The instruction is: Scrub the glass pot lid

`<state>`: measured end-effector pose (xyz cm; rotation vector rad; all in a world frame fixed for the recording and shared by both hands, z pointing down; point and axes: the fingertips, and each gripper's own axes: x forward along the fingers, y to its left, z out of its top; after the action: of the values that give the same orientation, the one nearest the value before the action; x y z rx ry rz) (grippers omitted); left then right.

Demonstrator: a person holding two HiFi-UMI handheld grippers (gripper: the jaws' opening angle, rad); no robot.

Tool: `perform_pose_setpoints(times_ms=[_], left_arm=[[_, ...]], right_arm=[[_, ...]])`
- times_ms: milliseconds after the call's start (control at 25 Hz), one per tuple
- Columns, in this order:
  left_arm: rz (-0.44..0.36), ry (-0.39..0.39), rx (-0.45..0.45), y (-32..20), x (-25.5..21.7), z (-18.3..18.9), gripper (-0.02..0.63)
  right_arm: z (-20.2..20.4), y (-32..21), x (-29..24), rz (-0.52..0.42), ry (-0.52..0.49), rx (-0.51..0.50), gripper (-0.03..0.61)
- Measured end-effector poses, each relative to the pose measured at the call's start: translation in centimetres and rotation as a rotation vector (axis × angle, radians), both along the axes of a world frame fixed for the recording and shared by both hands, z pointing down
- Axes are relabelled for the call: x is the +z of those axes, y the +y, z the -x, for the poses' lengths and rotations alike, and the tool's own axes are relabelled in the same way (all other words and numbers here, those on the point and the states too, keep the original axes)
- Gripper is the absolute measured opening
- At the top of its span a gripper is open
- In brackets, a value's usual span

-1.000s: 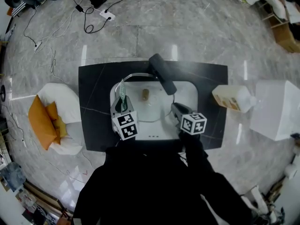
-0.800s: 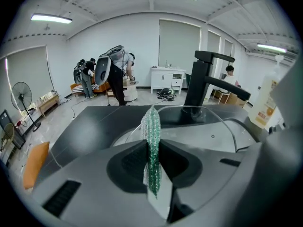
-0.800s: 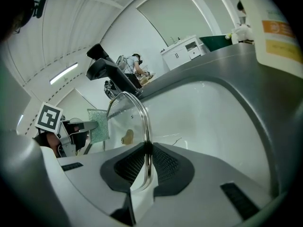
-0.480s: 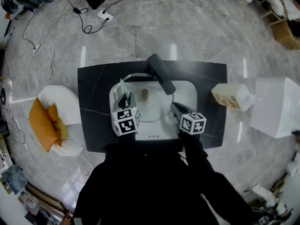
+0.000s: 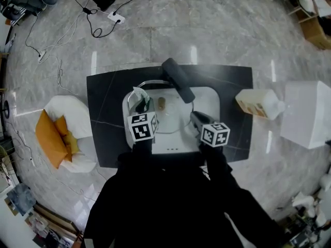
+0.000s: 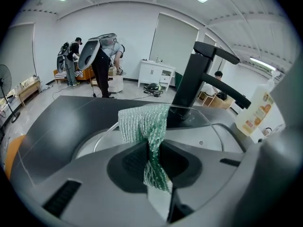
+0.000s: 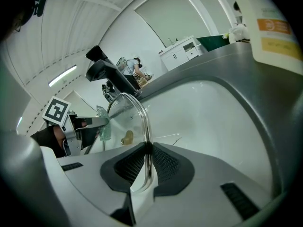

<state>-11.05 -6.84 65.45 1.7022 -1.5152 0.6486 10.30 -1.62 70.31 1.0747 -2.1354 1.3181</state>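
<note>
The left gripper point(image 6: 154, 150) is closed on a green mesh scrubber point(image 6: 142, 122). The right gripper point(image 7: 147, 157) is clamped on the rim of the glass pot lid point(image 7: 135, 105), which is held over the white sink point(image 7: 208, 122). The black faucet point(image 6: 201, 74) is located beyond.

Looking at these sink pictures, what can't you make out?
- Left gripper view: the scrub cloth in the left hand-held gripper hides whether it touches the glass lid.
- Right gripper view: the right hand-held gripper covers the lid's lower rim.
- Print on the bottle: too small in the head view, cut by the frame edge in the right gripper view.
- Head view: the brown thing in the sink is too small to identify.
</note>
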Motion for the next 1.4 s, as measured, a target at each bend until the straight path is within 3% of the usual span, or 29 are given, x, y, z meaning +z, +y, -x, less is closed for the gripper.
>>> perform_pose_setpoints(times_ms=[1400], left_arm=[[0.02,0.059,0.121,-1.7,0.8,-6.9,0.064]], right_arm=[[-0.1,0.1,-0.2,-0.013,-0.046,0.048,0.05]])
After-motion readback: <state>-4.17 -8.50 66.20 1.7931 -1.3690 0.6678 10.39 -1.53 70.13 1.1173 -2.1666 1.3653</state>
